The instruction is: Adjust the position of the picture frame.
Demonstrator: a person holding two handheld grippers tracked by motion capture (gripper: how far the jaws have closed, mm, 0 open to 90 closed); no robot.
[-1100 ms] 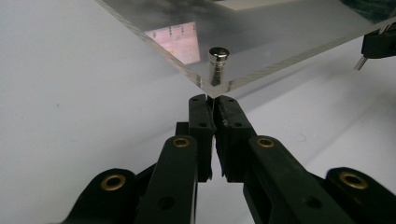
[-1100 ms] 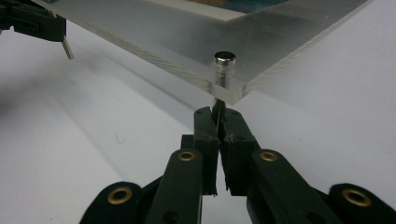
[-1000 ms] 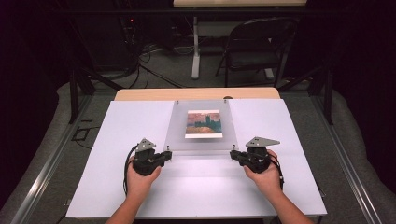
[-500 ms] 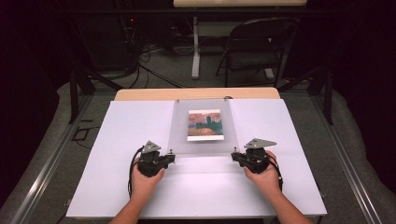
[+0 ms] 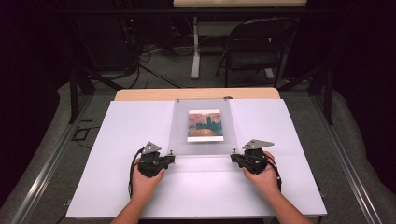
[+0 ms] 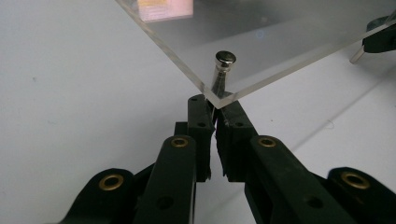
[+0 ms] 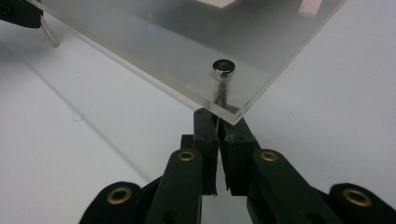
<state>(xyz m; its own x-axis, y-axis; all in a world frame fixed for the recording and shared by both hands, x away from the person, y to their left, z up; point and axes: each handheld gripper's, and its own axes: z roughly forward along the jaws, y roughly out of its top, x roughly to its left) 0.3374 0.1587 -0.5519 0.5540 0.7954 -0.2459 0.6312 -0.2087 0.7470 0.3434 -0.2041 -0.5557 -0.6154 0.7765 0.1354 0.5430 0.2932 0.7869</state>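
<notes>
A clear acrylic sheet [image 5: 203,147] lies over a small colourful picture [image 5: 204,125] in the middle of the white table [image 5: 116,140]. Metal pins stand at its near corners. My left gripper [image 5: 172,157] is at the near left corner, shut on that corner's pin [image 6: 224,63] just under the sheet [image 6: 261,56], with the jaws [image 6: 215,112] pressed together. At the near right corner my right gripper [image 5: 233,157] is shut the same way [image 7: 218,123] on the other pin [image 7: 223,67]. The sheet's near edge [image 7: 154,74] stands a little above the table.
Bare white table surface lies on both sides of the sheet and in front of it. A wooden strip [image 5: 196,93] runs along the table's far edge. Beyond it stand a dark folding chair [image 5: 257,51] and cables on the floor [image 5: 144,60].
</notes>
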